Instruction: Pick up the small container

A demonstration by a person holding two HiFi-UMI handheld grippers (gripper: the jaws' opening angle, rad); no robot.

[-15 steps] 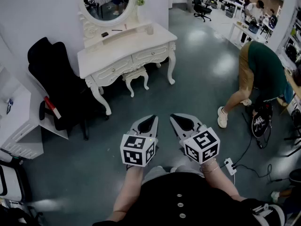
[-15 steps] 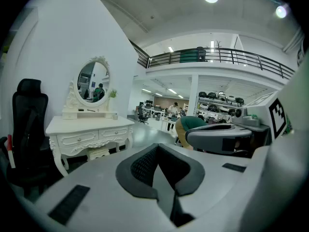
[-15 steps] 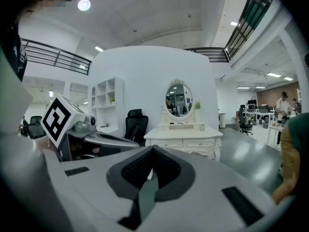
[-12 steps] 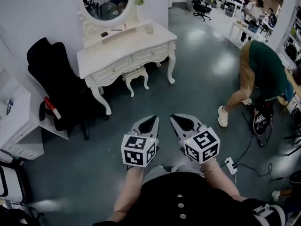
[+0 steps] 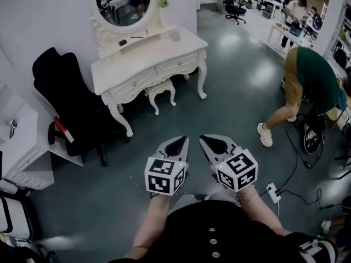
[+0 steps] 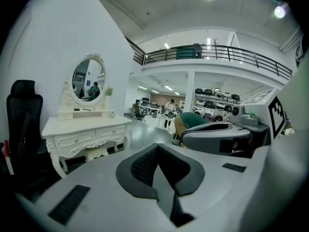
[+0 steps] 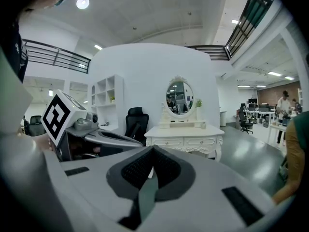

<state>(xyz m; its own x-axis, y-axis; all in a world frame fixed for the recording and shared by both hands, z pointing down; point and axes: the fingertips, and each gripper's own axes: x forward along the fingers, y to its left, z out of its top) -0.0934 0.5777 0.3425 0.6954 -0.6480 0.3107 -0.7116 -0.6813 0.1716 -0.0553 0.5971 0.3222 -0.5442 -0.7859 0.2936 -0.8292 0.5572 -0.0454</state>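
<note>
A small pale container (image 5: 175, 35) stands on the right end of the white dressing table (image 5: 148, 59), below the oval mirror (image 5: 122, 1). It also shows in the left gripper view as the container (image 6: 112, 114), and in the right gripper view as the container (image 7: 203, 125). Both grippers hover side by side over the floor, well short of the table. My left gripper (image 5: 181, 139) is shut with nothing in it, its tips (image 6: 157, 146) pressed together. My right gripper (image 5: 205, 138) is shut too and empty, its tips (image 7: 153, 149) closed.
A small white stool (image 5: 159, 89) is tucked under the table. A black office chair (image 5: 71, 100) stands left of it, beside white shelving (image 5: 22, 141). A person in a green top (image 5: 310, 86) bends over at the right, near cables and a power strip (image 5: 272, 192).
The view has crept slightly toward the table. The bending person has shifted a little to the right. Both grippers stay shut and side by side.
</note>
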